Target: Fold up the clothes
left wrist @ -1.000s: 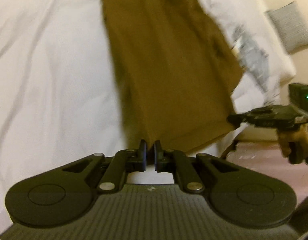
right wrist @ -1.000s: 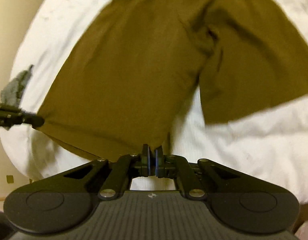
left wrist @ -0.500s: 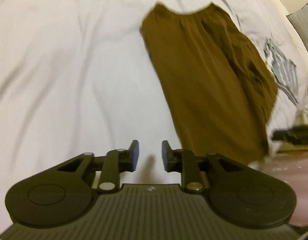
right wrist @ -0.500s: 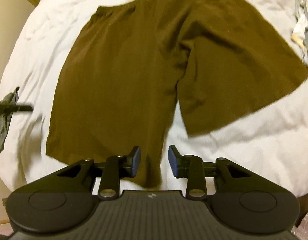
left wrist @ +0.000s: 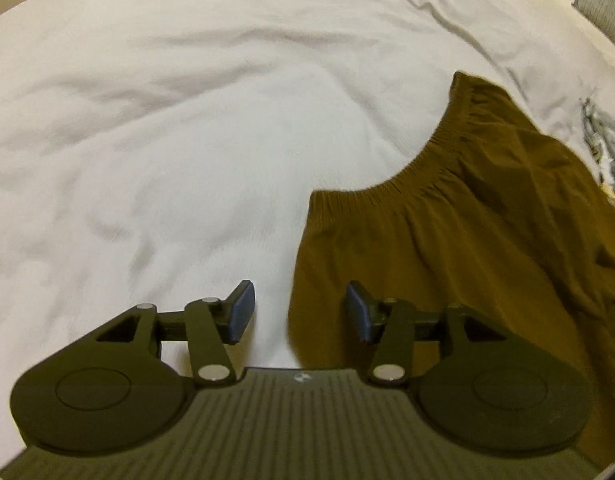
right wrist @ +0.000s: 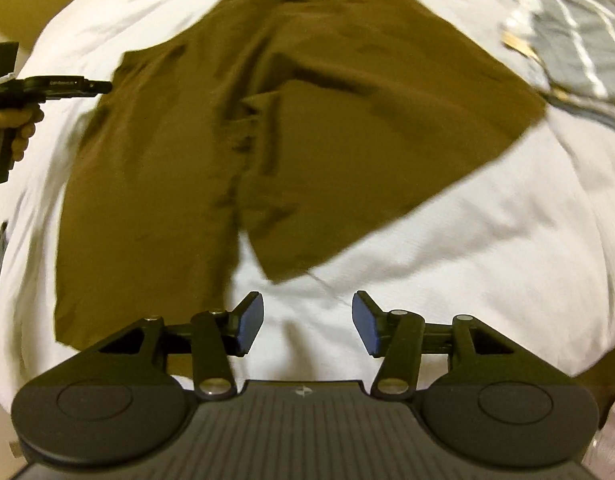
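On the bed [left wrist: 187, 120] your brown shorts [right wrist: 287, 100] lie flat, far edge blurry; both claws, left [left wrist: 299, 312] and right [right wrist: 307, 322], hover spread wide, empty, near them.

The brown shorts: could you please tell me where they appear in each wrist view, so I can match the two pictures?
Left wrist view: the shorts fill the right half, waistband toward upper left, lying flat on the white bedding.
Right wrist view: the shorts fill the upper centre, both legs pointing toward the camera.
Shared landmark: the grey striped garment lies beside the shorts at the right edge in both.
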Available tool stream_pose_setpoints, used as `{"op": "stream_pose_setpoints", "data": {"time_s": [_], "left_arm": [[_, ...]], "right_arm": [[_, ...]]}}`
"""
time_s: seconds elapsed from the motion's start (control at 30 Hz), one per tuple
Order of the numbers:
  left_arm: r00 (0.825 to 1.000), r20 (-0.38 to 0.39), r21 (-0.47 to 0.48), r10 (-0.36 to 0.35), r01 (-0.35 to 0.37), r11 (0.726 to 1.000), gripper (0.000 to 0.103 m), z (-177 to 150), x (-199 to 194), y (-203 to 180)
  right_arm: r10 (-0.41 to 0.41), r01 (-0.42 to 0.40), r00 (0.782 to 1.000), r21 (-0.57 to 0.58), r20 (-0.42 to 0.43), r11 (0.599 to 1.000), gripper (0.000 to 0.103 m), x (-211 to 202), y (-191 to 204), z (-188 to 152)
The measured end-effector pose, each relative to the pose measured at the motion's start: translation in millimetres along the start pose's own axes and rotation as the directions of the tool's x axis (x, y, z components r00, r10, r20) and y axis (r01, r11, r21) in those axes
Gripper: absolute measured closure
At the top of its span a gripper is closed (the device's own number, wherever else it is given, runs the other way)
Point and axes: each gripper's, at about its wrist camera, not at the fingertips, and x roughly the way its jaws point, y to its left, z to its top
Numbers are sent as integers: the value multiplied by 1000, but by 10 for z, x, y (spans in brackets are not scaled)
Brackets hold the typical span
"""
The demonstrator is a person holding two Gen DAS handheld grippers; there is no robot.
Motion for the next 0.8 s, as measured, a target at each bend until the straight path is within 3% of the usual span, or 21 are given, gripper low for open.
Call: {"op": "stream_pose_setpoints", "data": {"time_s": [0.03,0.07,0.1,0.23,0.37,0.5,0.63,0.8], "left_arm": [[1000,-14,5,-5,5,1000,71,33,73,4],[1000,-25,11,-12,12,1000,94,63,130,8],[999,-26,20,-22,23,1000,100,87,154,14],[1000,-4,47,8,-8,999,100,219,155,121],[998,1,-41,65,-65,997,97,296,76,373],[999,51,-171,9,0,985,83,140,-273,661],[999,41,-184,-34,41,982,81,-274,-598,710],[991,10,-241,-134,132,961,77,-880,-808,601]], "right_arm": [[-5,5,1000,12,1,1000,50,3,-32,-17],[-9,9,1000,24,2,1000,50,7,-63,-35],[-12,12,1000,32,4,999,50,0,-85,-47],[-20,19,1000,43,19,999,50,-36,-112,-70],[-17,17,999,0,34,1000,50,-65,39,-61],[0,10,998,-167,60,986,50,-96,534,-112],[33,-1,996,-377,78,926,49,-38,1200,-283],[65,-19,996,-590,56,807,49,176,1986,-641]]}}
